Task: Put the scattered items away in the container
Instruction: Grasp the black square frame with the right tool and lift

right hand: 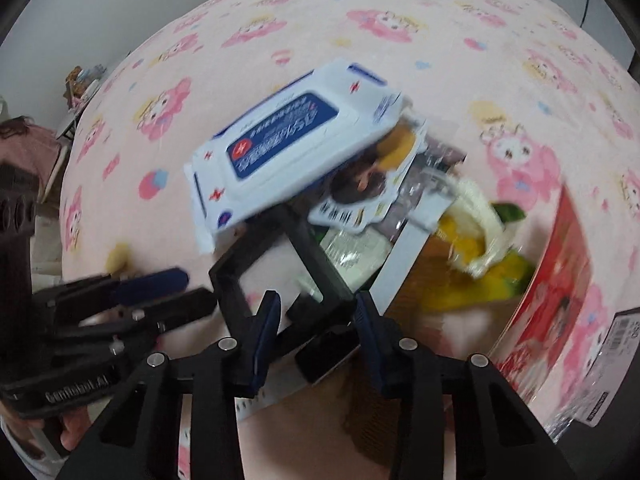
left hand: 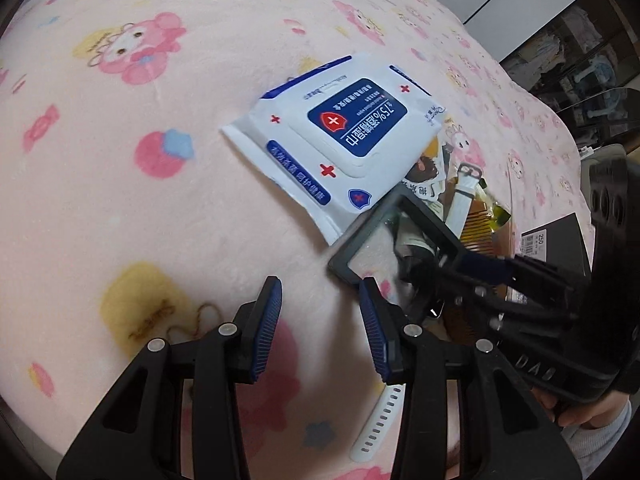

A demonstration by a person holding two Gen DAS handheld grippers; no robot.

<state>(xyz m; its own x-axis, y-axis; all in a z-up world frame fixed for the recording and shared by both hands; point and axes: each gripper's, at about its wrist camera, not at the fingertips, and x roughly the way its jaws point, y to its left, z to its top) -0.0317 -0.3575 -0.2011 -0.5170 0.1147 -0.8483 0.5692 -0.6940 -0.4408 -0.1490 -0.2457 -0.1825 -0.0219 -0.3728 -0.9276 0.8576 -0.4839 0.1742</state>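
A clear container [left hand: 511, 200] lies on the pink blanket, holding a comb [left hand: 478, 228], printed cards [right hand: 360, 184] and yellow-green packets [right hand: 492, 272]. A white and blue wet-wipes pack [left hand: 340, 136] rests half over its edge. My right gripper [right hand: 318, 312] is shut on the near edge of a black rectangular frame [right hand: 256, 260] tilted against the wipes pack [right hand: 288, 144]. A white-strapped watch [right hand: 404, 256] lies under the frame. My left gripper [left hand: 320, 320] hovers open over bare blanket just left of the frame [left hand: 360, 240]. The right wrist view is blurred.
A red printed pack [right hand: 560, 272] and a labelled box [right hand: 616, 344] stand at the container's right. A black box with a label [left hand: 560, 240] lies beyond it. The bed edge and shelves [left hand: 580, 52] are at the far right. Open blanket [left hand: 120, 180] stretches left.
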